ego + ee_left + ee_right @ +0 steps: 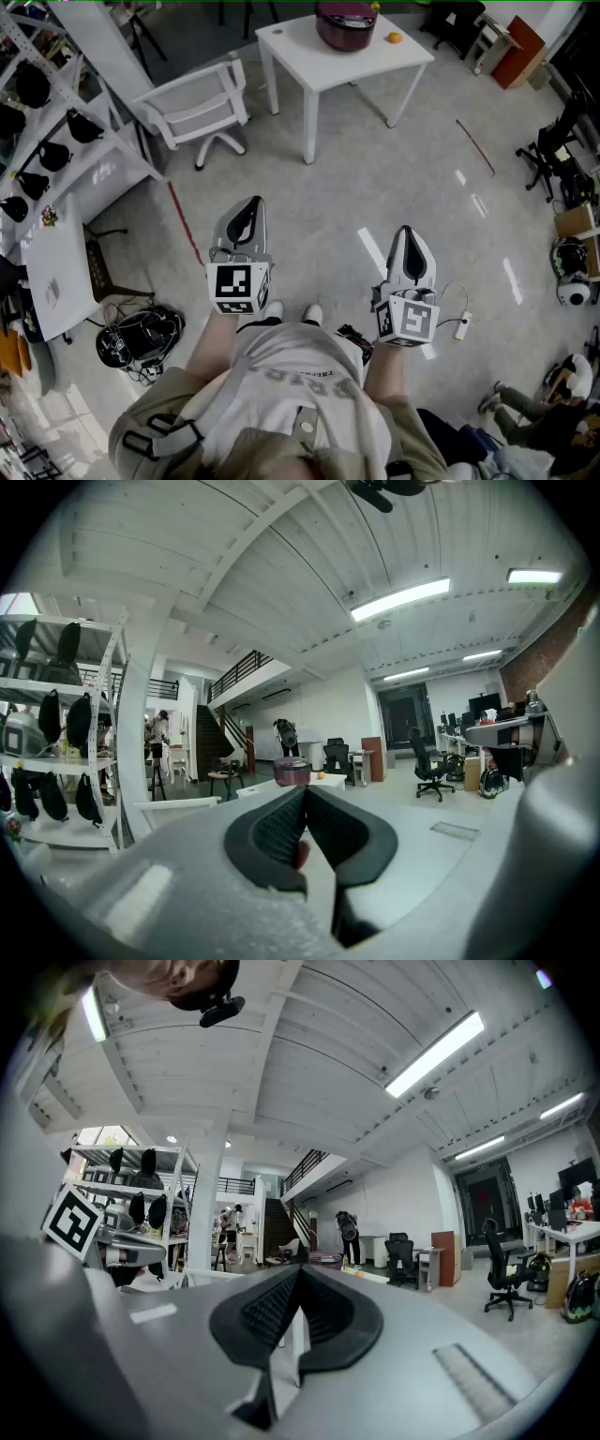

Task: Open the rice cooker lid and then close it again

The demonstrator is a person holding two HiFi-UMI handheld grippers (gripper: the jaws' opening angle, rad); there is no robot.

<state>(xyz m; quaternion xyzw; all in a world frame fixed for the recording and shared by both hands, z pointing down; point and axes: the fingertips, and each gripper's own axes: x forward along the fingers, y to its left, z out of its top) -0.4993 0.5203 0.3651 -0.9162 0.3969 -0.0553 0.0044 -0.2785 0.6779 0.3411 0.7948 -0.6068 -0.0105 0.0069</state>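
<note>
two shut and empty: left gripper (249, 211) and right gripper (409, 236) side by side, pointing about level toward the rice cooker (345, 24), well apart from both, straight ahead on the white table (300, 49), seemingly with no hand clearly nearer.

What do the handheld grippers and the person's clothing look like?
Both the left gripper and right gripper have pale grey tapered shells, dark ribbed pads and a white cube bearing black square markers. The person wears a pale printed T-shirt.
</note>
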